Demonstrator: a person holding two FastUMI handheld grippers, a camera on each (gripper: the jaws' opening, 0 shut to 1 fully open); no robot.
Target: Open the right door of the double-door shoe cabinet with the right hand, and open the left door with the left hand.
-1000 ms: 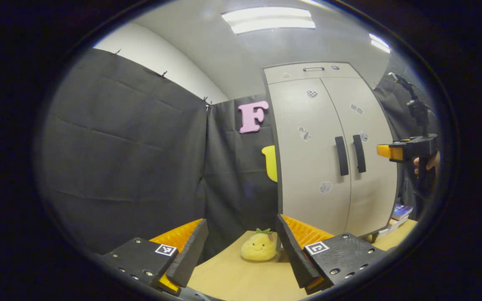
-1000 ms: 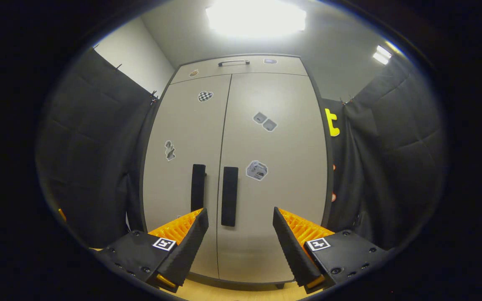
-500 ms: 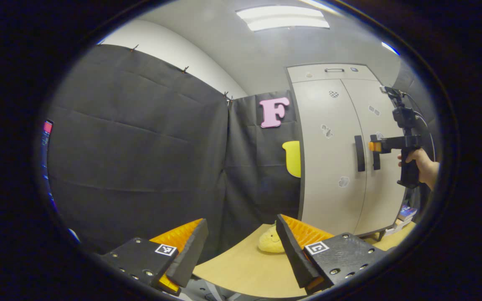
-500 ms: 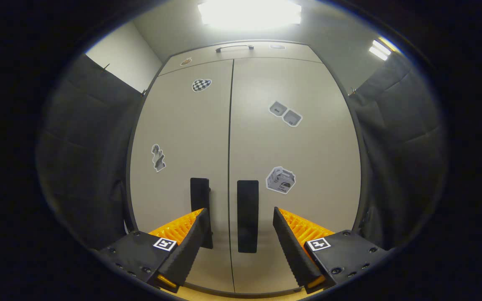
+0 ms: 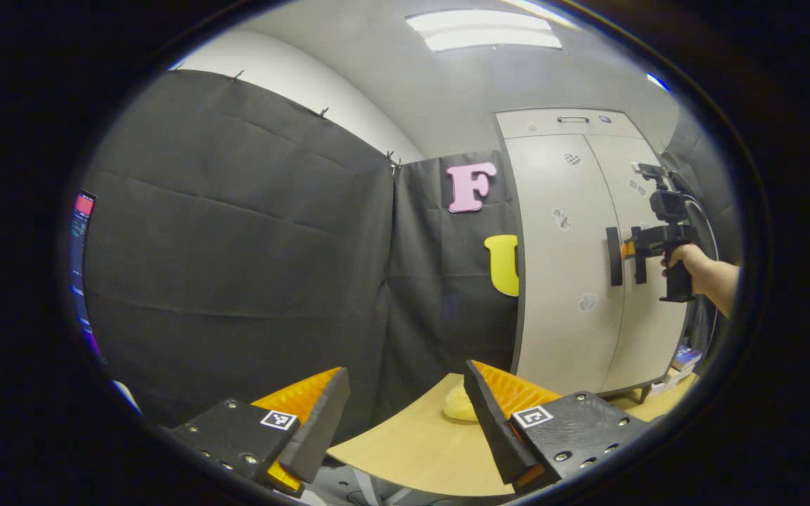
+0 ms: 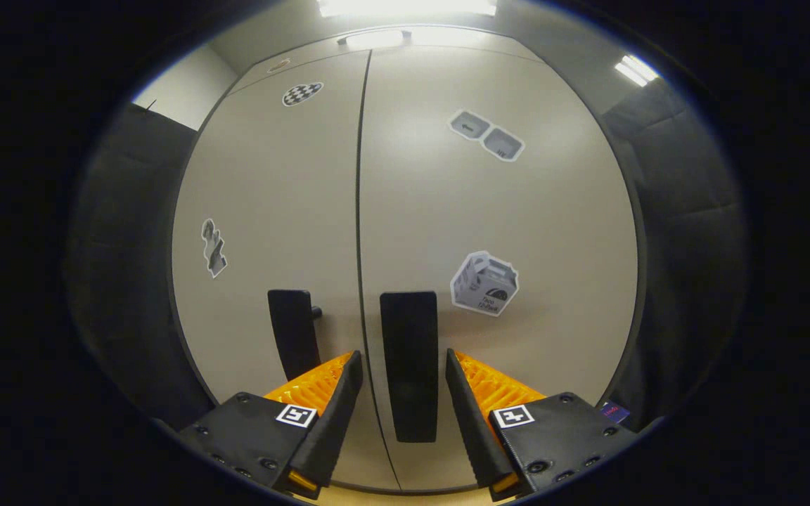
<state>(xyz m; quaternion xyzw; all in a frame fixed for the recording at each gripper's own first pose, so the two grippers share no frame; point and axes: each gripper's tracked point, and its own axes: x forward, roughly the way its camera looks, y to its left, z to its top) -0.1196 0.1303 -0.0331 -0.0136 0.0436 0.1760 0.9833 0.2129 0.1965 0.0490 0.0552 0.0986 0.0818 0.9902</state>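
The beige double-door shoe cabinet stands close in the right gripper view, both doors closed. My right gripper is open, and the right door's black vertical handle lies between its fingers with a small gap on each side. The left door's handle is just to the left. In the left gripper view the cabinet is far off at the right, and a hand holds the right gripper at the handles. My left gripper is open over the table, holding nothing.
A wooden table lies under the left gripper. A yellow plush toy on it is partly hidden by the right finger. Black cloth walls the booth on the left. Books lie beside the cabinet's foot.
My right gripper has moved in to the cabinet until its fingers straddle the right handle, and they have narrowed slightly. The left gripper's view has swung left, shifting the cabinet to the right.
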